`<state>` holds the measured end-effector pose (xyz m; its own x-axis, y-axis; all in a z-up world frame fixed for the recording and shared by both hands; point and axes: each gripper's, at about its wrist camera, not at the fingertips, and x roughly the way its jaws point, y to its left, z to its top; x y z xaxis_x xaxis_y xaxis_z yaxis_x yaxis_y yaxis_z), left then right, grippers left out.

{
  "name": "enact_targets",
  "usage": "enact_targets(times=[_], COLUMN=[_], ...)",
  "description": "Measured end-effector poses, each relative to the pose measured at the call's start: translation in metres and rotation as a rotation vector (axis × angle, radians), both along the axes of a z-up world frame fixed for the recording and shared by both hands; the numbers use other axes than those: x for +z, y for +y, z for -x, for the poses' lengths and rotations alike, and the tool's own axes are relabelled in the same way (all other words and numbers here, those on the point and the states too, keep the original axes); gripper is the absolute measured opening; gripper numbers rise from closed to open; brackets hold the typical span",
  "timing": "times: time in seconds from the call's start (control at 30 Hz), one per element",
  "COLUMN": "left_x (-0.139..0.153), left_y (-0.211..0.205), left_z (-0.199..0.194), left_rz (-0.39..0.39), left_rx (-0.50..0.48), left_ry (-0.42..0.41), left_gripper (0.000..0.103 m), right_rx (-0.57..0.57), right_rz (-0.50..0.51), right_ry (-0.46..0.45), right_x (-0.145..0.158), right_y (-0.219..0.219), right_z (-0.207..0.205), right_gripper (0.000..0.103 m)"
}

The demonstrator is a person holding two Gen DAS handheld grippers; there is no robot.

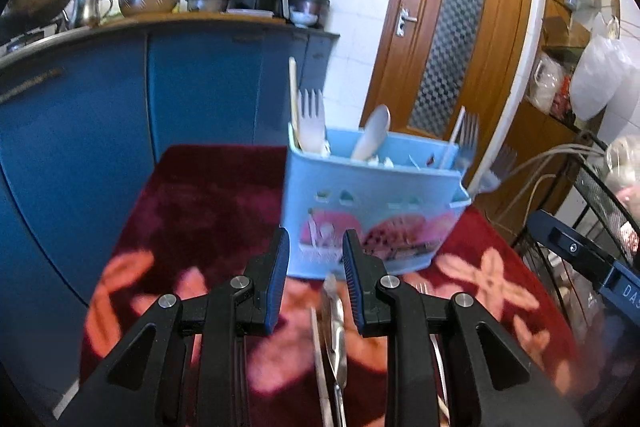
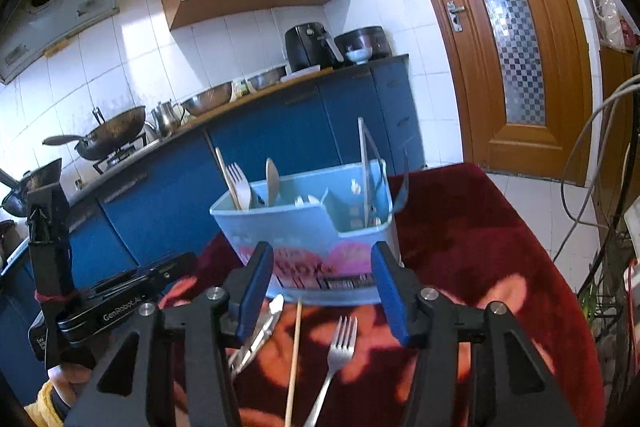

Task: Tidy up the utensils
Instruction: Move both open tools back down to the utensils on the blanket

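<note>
Pretty clearly a home kitchen: blue base cabinets ahead of the tongs, a wok on a gas hob off to the left, steel bowls and an air fryer along that surface, white wall tiles, wooden door right.

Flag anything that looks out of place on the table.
Three utensils lie loose on the cloth in front of the caddy instead of standing in it: a fork, a chopstick and a metal piece I cannot identify.
</note>
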<state>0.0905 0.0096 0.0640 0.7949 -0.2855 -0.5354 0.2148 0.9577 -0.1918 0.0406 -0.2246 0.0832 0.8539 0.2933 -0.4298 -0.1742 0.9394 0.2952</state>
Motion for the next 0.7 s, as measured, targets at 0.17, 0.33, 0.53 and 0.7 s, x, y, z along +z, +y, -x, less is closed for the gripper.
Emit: enact_targets(times=[0.17,0.33,0.53,0.7], left_x=[-0.016,-0.037,-0.058,-0.071], left_y=[-0.011,-0.025,-0.034,-0.039], left_z=[-0.007,-0.019,-0.036,-0.049], left_rz=[-0.009,-0.046,-0.078,-0.084], left_rx=[-0.041,-0.081,-0.099,-0.117], left_ry=[0.060,0.122,0.190,0.239], left_gripper=[0.027,0.027,0.027,0.027], right_rx=[-0.001,-0.009,-0.027,-0.032], right_rz=[0.013,0.011,0.012,0.004], right_ry=[0.029,0.063,0.111,0.137], right_x=[-0.012,-0.025,-0.040,-0.049], right_y=[-0.001,-0.005,-0.011,-0.015], right_z=[0.006,0.006,0.001,-0.001], right_gripper=[0.055,0.057,0.059,0.059])
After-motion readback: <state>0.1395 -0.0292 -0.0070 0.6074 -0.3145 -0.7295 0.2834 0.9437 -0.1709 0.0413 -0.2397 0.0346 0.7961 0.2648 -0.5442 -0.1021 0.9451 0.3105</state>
